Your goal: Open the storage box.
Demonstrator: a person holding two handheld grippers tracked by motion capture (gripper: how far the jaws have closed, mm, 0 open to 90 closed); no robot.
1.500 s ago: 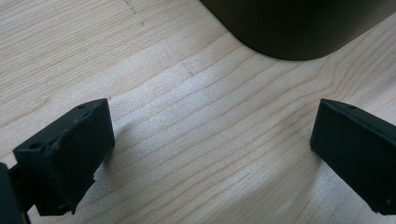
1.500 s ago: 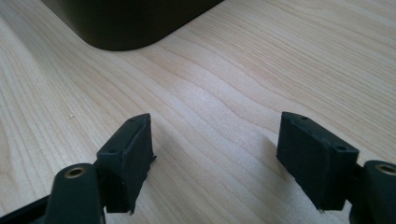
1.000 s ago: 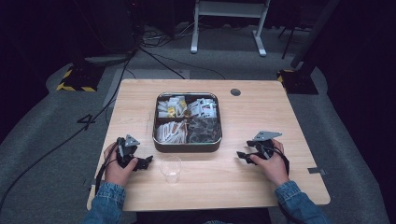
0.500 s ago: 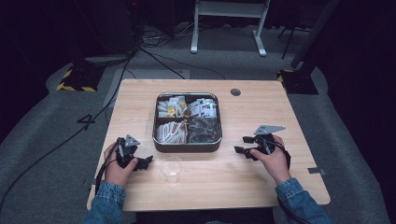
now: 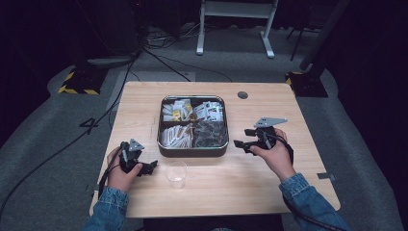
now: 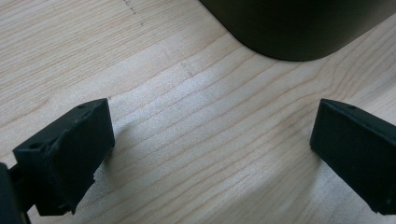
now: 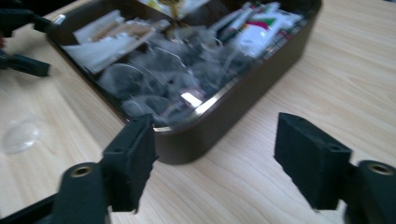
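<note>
At nine o'clock of the right gripper (image 5: 244, 139), jaws wide, sits the tin (image 5: 193, 150); its sachets (image 7: 154, 70) look light and crinkly, best pinched by an edge. Left gripper (image 6: 210, 149) also gapes.

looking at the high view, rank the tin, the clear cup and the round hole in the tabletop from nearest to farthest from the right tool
1. Tin, just to the left of the right tool.
2. Clear cup, farther left, near the front edge.
3. Round hole, toward the table's far edge.

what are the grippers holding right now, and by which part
Nothing. The left gripper has open jaws over bare table; the right gripper is open beside the tin.
</note>
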